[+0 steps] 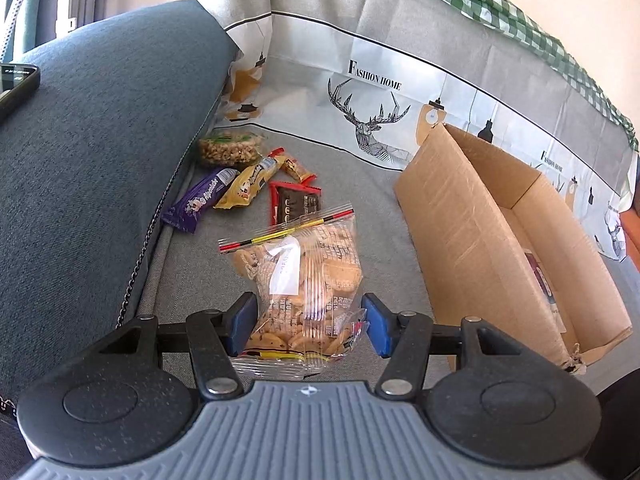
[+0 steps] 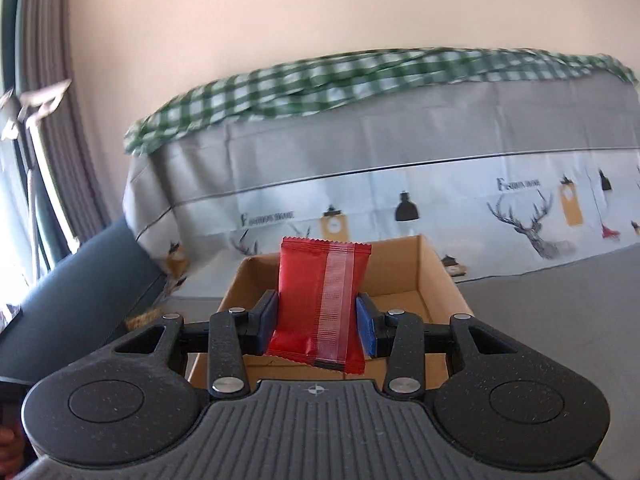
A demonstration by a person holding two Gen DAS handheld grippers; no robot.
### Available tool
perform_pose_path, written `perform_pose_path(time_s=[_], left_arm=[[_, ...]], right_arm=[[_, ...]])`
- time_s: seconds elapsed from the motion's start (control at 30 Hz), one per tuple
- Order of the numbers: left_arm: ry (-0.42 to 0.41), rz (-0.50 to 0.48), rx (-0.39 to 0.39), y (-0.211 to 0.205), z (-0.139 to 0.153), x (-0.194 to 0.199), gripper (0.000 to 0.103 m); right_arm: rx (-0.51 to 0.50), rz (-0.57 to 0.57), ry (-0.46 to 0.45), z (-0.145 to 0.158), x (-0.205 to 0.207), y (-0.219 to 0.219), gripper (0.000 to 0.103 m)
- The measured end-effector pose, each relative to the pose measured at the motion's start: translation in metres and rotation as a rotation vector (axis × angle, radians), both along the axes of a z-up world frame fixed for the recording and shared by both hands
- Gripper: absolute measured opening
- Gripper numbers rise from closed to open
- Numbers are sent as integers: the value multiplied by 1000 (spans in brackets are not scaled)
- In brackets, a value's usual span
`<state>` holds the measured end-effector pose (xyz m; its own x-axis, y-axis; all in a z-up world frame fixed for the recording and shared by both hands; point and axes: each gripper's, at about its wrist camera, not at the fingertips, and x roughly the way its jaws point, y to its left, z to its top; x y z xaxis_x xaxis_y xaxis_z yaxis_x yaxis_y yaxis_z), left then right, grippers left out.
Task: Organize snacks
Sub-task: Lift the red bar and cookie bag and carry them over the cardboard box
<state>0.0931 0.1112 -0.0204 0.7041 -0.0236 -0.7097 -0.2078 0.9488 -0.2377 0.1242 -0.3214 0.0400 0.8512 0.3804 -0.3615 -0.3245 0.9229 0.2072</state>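
- Red foil packet (image 2: pixel 320 304) sits upright between the blue pads of your right gripper (image 2: pixel 316 320), pinched at its lower half only; the cardboard box (image 2: pixel 436 276) lies directly beyond and below it. If you let go before the packet is over the opening, it can strike the near wall and fall outside.
- Clear bag of biscuits (image 1: pixel 300 280) is clamped in your left gripper (image 1: pixel 308 322) near its bottom seam, most of its bulk standing forward of the pads. The film looks slick and crumpled; a sharp swing could pull it free, and a harder squeeze would likely crush the biscuits.
- Both loads appear bound for the same box (image 1: pixel 500 240). Bring them in together and the grippers may collide at the rim or nudge the light carton across the grey cover.
- Loose snacks remain by the blue cushion (image 1: pixel 100 160): a purple bar (image 1: pixel 200 200), a yellow packet (image 1: pixel 248 186), a dark red-edged wafer pack (image 1: pixel 296 202) and a round nut cake (image 1: pixel 230 150). They lie close together, some overlapping, so a careless pick may drag a neighbour.
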Motion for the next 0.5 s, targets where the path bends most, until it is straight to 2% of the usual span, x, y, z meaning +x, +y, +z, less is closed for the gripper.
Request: perform_pose_path(time_s=[0.13,0.2,0.37,0.5], left_arm=[[9,1,23,-3,0,1,63],[12,2,34,-5,0,1,63],[22,6,65,-9,0,2,63],[31,3,94,-15,-1,3,63]], right_arm=[[-8,-33,16,-20,1,-9,43],[-13,-37,-6,-25,-2,-11,43],[-22,-51,25,-46,3,-21,43],[14,-66,52,-54,9,-33,43]])
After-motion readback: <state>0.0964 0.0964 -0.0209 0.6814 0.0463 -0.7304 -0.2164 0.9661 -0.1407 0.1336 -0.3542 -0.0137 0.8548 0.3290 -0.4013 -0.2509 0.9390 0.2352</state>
